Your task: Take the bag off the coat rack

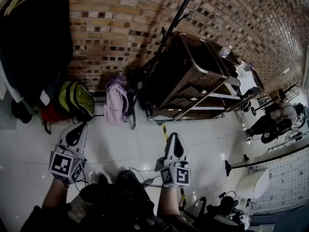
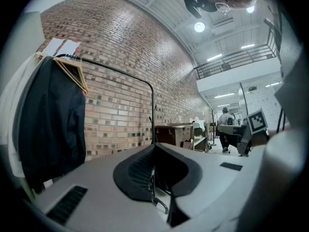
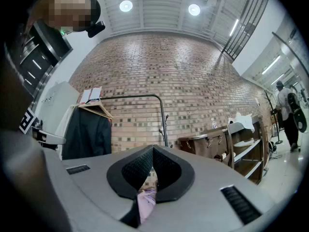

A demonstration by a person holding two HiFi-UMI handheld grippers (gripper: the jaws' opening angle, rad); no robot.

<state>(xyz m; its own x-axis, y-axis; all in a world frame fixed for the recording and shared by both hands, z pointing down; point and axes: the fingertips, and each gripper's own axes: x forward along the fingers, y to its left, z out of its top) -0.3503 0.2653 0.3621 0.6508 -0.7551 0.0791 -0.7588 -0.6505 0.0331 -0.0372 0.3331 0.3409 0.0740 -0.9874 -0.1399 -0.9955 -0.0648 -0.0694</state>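
A lilac backpack (image 1: 116, 103) rests low against the brick wall, beside the foot of the black coat rack (image 1: 170, 31). A green and black backpack (image 1: 77, 99) and a red bag (image 1: 51, 114) sit to its left, under a hanging black coat (image 1: 34, 37). My left gripper (image 1: 79, 125) is shut and empty, just short of the green backpack. My right gripper (image 1: 175, 135) is also shut and empty, to the right of the lilac backpack and nearer me. In the right gripper view, the lilac backpack (image 3: 146, 202) shows through the slit below the closed jaws of the right gripper (image 3: 153, 149). The left gripper (image 2: 154, 145) points at the rack's rail (image 2: 120, 73).
A brown metal-framed cart (image 1: 193, 81) stands right of the rack against the brick wall (image 1: 111, 23). A person (image 1: 277, 117) sits far off at the right. A black post base (image 1: 228, 167) and a white bin (image 1: 253, 183) are on the tiled floor at the lower right.
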